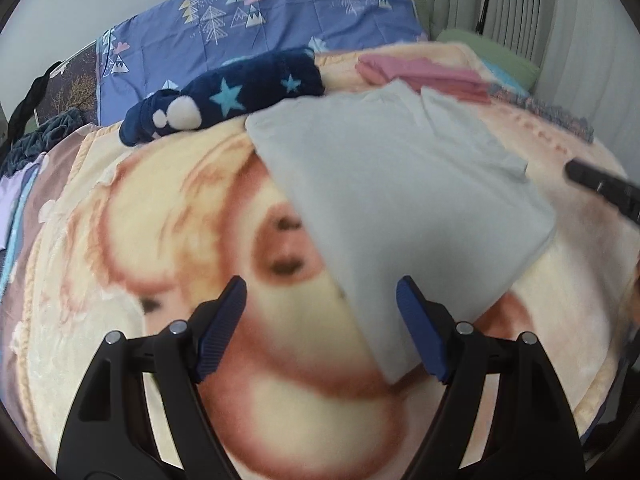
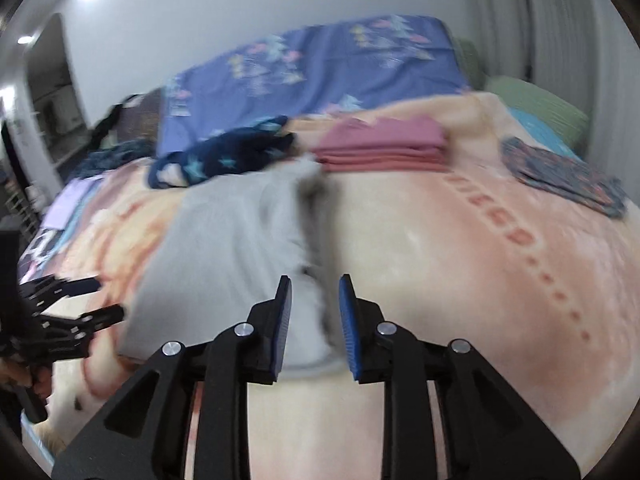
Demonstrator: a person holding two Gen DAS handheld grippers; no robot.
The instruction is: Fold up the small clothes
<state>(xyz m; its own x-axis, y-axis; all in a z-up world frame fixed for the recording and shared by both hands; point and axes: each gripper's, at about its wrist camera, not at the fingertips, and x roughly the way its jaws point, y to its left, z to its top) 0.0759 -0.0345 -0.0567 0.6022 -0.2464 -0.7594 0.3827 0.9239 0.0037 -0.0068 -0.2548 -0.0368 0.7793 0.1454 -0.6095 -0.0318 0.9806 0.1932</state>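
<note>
Grey garment (image 1: 400,200) lies flat on the blanket (image 1: 200,220), long axis running away from both grippers. Right gripper (image 2: 314,320) is nearer — jaws partly spread, straddling the garment's near edge, not pinching. Left gripper (image 1: 320,320) is spread wide at the near corner, holding nothing.

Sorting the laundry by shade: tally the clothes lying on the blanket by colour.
Grey: 1, the garment spread out flat
Pink: 1, the folded piece
Navy with stars: 1, the fleece piece
Dark patterned: 1, the flat piece
Total: 4
</note>
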